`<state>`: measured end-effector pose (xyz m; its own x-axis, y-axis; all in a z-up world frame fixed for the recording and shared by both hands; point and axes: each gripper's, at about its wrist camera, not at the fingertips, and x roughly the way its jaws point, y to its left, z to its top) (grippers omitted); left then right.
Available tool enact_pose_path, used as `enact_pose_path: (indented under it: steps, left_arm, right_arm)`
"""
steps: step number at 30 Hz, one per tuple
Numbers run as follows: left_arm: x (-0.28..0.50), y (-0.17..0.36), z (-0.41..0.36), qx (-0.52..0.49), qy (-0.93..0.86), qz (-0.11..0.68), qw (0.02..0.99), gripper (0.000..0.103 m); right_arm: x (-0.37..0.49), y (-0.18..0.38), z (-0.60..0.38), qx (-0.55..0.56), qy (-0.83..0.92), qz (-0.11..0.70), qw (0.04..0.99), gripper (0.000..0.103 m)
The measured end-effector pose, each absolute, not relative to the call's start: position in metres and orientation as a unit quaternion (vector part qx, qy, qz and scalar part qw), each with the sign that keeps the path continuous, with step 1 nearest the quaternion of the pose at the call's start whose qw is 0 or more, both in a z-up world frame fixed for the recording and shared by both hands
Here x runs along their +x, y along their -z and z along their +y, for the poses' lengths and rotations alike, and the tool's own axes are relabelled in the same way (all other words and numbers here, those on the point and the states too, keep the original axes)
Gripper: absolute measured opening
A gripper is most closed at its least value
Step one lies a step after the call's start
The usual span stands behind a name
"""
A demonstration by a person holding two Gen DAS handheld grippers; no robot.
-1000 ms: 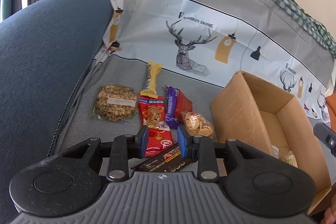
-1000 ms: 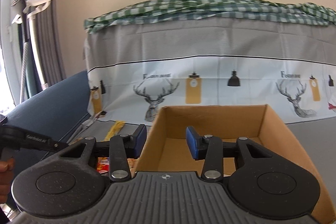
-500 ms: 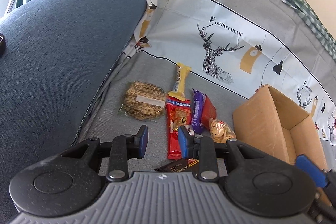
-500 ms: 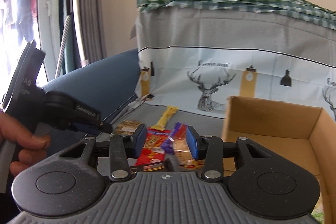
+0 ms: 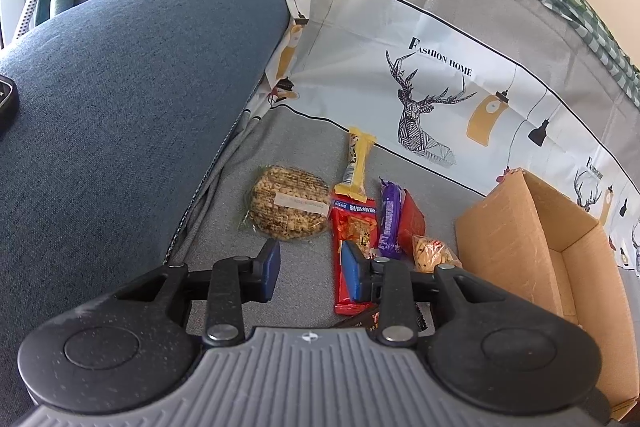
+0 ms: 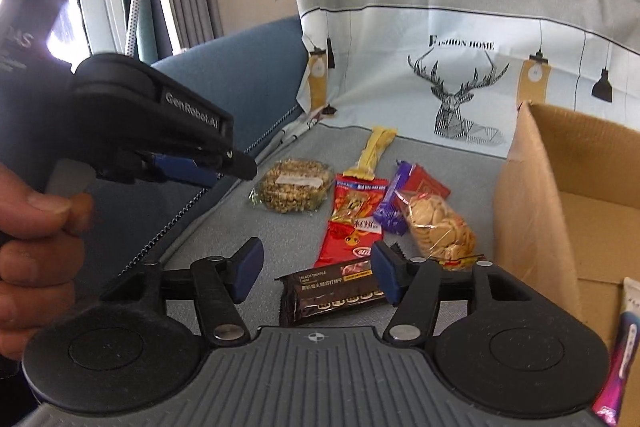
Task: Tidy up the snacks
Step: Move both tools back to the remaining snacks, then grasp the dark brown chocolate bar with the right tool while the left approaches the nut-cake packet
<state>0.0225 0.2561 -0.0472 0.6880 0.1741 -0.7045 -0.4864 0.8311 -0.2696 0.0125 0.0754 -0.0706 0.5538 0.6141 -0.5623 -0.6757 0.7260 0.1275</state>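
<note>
Cardboard box (image 6: pixel 560 195) sits right of my right claw (image 6: pixel 314 273), whose jaws have just been opening, apart over the black snack bar (image 6: pixel 332 293). My left claw (image 5: pixel 308 271) hangs apart, empty, the red packet (image 5: pixel 352 235) just ahead.

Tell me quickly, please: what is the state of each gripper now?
Left gripper: open, holding nothing.
Right gripper: open, jaws have just been opening; black snack bar lies between them, not gripped.
</note>
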Motion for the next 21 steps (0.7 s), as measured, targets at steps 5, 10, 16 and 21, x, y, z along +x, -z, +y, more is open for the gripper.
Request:
enact_pose_path:
  steps: [5,10,16,21]
  left_arm:
    - [0.023,0.048,0.26,-0.228,-0.188,0.351,0.889,0.037]
    - [0.027,0.05,0.257,-0.218,-0.186,0.359,0.888,0.037]
    - [0.03,0.054,0.256,-0.213,-0.186,0.367,0.886,0.037]
    - [0.034,0.057,0.257,-0.211,-0.187,0.372,0.885,0.037]
  right_arm:
    - [0.025,0.09,0.088,-0.038,-0.343,0.34,0.875,0.075]
    - [0.047,0.113,0.1,-0.009,-0.296,0.393,0.871,0.08]
    - [0.062,0.136,0.111,0.009,-0.265,0.422,0.867,0.084]
    - [0.063,0.145,0.123,-0.028,-0.258,0.413,0.873,0.089]
